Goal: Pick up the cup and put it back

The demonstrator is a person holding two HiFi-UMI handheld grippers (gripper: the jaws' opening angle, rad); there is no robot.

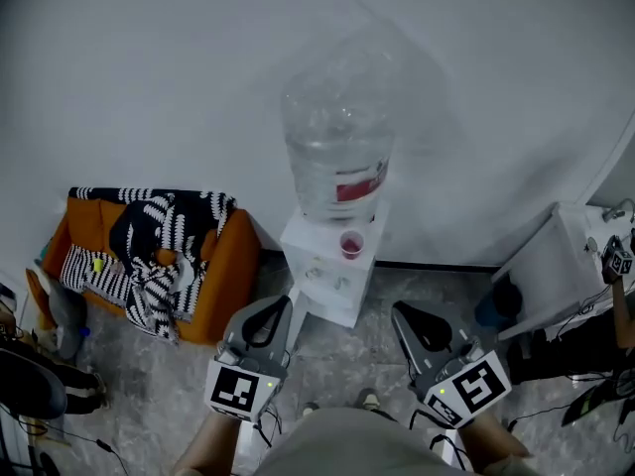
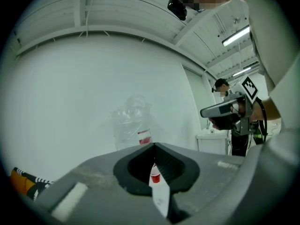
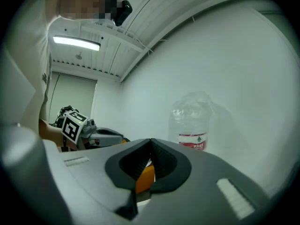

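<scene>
Head view, left to right. An orange armchair (image 1: 236,266) draped with a striped cloth (image 1: 159,241) stands against the wall. The left gripper (image 1: 287,301) has its fingers pressed together with nothing between them, and is held apart from the water dispenser (image 1: 322,284). The dispenser carries a large clear bottle (image 1: 337,157). The red cup (image 1: 351,244) stands upright on the dispenser's ledge below the bottle, clear of both grippers. The right gripper (image 1: 398,311) has its fingers likewise pressed together and empty. A white cabinet (image 1: 556,266) is at far right.
</scene>
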